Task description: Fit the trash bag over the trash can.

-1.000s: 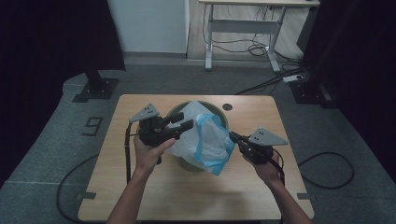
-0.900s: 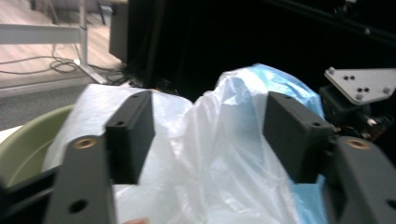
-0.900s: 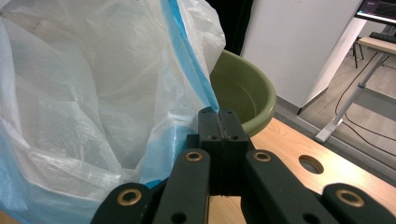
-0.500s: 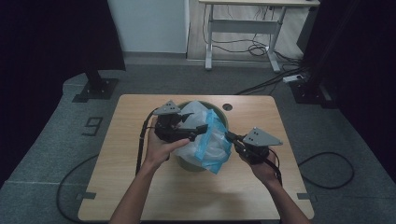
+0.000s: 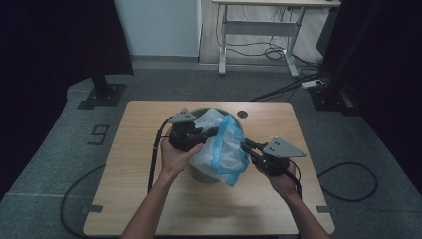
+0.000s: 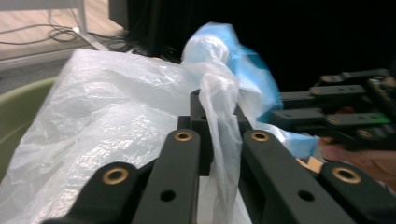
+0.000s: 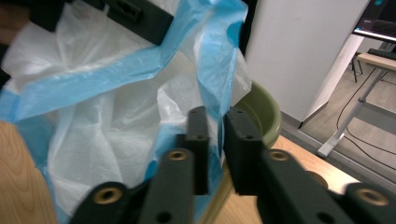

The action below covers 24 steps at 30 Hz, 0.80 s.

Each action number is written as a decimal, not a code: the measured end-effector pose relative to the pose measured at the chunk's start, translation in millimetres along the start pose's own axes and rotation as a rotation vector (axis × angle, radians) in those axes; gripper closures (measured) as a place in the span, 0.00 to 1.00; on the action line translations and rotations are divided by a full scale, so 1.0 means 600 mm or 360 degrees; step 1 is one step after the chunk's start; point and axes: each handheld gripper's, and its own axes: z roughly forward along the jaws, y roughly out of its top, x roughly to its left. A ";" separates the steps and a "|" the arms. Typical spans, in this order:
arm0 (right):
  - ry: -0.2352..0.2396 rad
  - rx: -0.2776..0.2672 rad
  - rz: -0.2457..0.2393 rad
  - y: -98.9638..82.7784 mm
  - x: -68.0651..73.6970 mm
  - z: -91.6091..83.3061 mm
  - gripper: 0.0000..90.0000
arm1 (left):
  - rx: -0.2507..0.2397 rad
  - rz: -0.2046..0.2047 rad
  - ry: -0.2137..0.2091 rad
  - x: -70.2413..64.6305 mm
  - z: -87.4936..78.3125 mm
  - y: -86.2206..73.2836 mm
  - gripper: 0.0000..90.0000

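Note:
A green bin (image 5: 199, 174) stands mid-table, lined with a white plastic bag (image 5: 226, 149) that has a blue rim band. My left gripper (image 5: 218, 132) reaches over the bin from the left. Its jaws have just closed and are shut on a twisted fold of the white film (image 6: 219, 93). My right gripper (image 5: 245, 145) comes in from the right at the bag's blue edge. Its jaws have just been opening: a narrow gap shows at my right gripper (image 7: 215, 122), with the blue band (image 7: 217, 70) hanging loosely through it. The bin's rim (image 7: 266, 112) lies behind.
The wooden table (image 5: 149, 199) has a round cable hole (image 5: 242, 114) behind the bin. A white desk frame (image 5: 259, 30) and floor cables stand beyond the table. Black cables trail from both grippers over the table's edges.
My left gripper has moved right, from beside the bin to over its rim, and closed on the white film. The right gripper kept its place and its jaws parted slightly.

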 end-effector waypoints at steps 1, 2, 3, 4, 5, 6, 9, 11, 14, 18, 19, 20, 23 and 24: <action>-0.0008 -0.0016 0.0011 -0.001 0.000 -0.004 0.82 | -0.0009 0.0004 0.0022 0.000 0.000 -0.001 0.98; -0.0016 -0.0036 0.0031 -0.001 0.001 -0.011 0.78 | -0.0012 0.0004 0.0034 -0.001 0.000 -0.001 0.99; -0.0018 -0.0049 0.0042 0.000 0.001 -0.015 0.75 | -0.0016 0.0001 0.0050 0.000 0.000 -0.001 0.99; -0.0019 -0.0070 0.0054 0.001 0.001 -0.023 0.73 | -0.0019 -0.0002 0.0058 0.000 0.001 -0.002 0.99; -0.0024 -0.0084 0.0058 0.002 0.002 -0.027 0.72 | -0.0022 -0.0012 0.0066 0.001 0.002 -0.002 0.99; -0.0033 -0.0110 0.0067 0.004 0.003 -0.035 0.71 | -0.0024 -0.0024 0.0071 0.003 0.003 -0.002 0.99; 0.0003 -0.0143 0.0082 0.010 0.006 -0.046 0.69 | -0.0032 -0.0041 0.0074 0.007 0.006 -0.003 0.99; 0.0028 -0.0121 0.0070 0.013 0.010 -0.047 0.67 | -0.0038 -0.0045 0.0074 0.007 0.007 -0.003 0.99; 0.0053 -0.0041 0.0065 0.007 0.013 -0.034 0.65 | -0.0052 -0.0050 0.0066 0.007 0.008 -0.003 0.99; 0.0076 0.0027 0.0097 -0.008 0.009 -0.014 0.74 | -0.0075 -0.0056 0.0069 0.010 0.006 -0.001 0.99; 0.0085 0.0037 0.0088 -0.010 0.009 -0.011 0.81 | -0.0082 -0.0062 0.0069 0.012 0.006 -0.001 0.99; 0.0085 0.0051 0.0072 -0.012 0.010 -0.010 0.90 | -0.0091 -0.0075 0.0065 0.016 0.005 0.000 0.99; 0.0083 0.0091 0.0032 -0.011 0.011 -0.006 0.98 | -0.0113 -0.0096 0.0085 0.027 0.006 0.004 0.99; 0.0069 0.0100 0.0019 -0.010 0.011 -0.004 0.98 | -0.0123 -0.0107 0.0096 0.031 0.006 0.006 0.99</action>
